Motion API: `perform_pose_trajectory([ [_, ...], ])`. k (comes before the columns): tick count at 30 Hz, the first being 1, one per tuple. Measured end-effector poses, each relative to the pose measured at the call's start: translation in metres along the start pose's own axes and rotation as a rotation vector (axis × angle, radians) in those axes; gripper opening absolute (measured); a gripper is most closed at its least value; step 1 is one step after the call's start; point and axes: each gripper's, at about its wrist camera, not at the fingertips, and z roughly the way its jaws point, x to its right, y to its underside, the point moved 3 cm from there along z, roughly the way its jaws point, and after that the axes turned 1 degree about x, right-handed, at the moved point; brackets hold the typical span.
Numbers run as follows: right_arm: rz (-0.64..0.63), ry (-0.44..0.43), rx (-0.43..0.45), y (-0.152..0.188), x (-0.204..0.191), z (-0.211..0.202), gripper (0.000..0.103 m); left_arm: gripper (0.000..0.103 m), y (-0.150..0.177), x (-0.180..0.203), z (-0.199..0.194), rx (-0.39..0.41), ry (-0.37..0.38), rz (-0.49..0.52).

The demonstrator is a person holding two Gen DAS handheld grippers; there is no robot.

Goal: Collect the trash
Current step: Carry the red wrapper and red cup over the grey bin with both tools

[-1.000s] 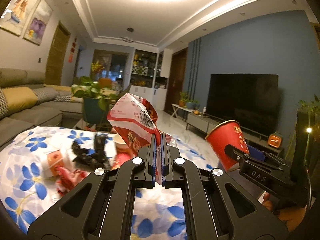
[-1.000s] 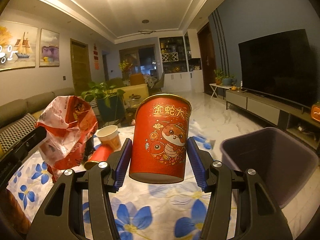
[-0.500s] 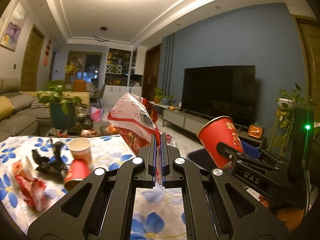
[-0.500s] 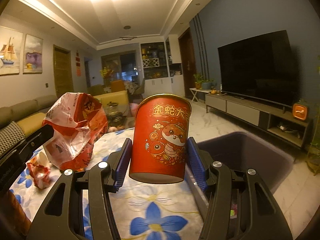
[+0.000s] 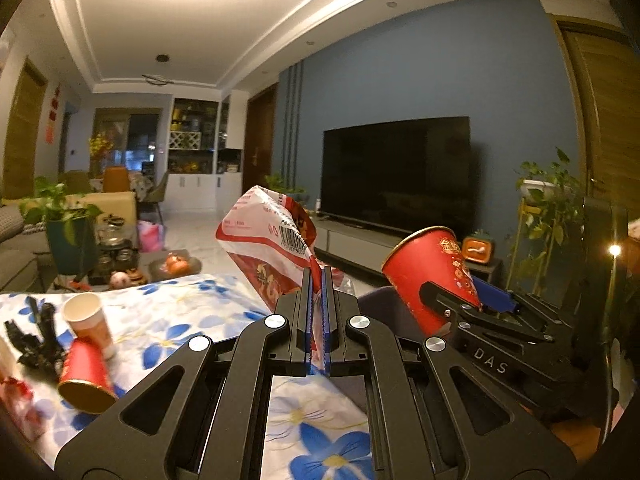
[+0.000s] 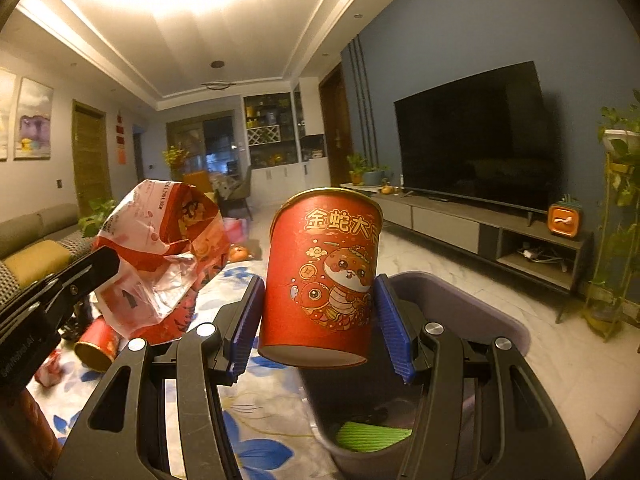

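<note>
My left gripper (image 5: 317, 312) is shut on a crumpled red and white snack bag (image 5: 266, 248), held up over the table's right end. The bag also shows in the right wrist view (image 6: 160, 256). My right gripper (image 6: 320, 316) is shut on an upright red paper cup (image 6: 322, 280) with a cartoon print, held above the grey trash bin (image 6: 472, 308). The cup also shows at the right of the left wrist view (image 5: 430, 276). Green trash (image 6: 372, 436) lies inside the bin.
On the floral tablecloth (image 5: 180, 320) lie a red cup on its side (image 5: 84, 376), a white-lined cup (image 5: 86, 320), black scraps (image 5: 36, 340) and red wrappers (image 6: 50, 364). A TV (image 6: 476, 136) on a low stand, potted plants and a sofa (image 6: 32, 240) surround the table.
Both grippers have swung right with their loads, away from the table's litter. The bin has come under the right gripper and its inside now shows.
</note>
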Motion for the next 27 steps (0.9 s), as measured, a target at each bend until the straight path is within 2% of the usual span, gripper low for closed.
perform_pose_trajectory([
  [10, 0.014, 0.072, 0.022, 0.000, 0.023, -0.003, 0.055, 0.003, 0.006, 0.024, 0.028, -0.024, 0.075, 0.010],
  [27, 0.048, 0.115, 0.014, -0.002, 0.040, 0.007, 0.056, 0.003, 0.024, 0.038, 0.067, -0.079, 0.196, -0.014],
])
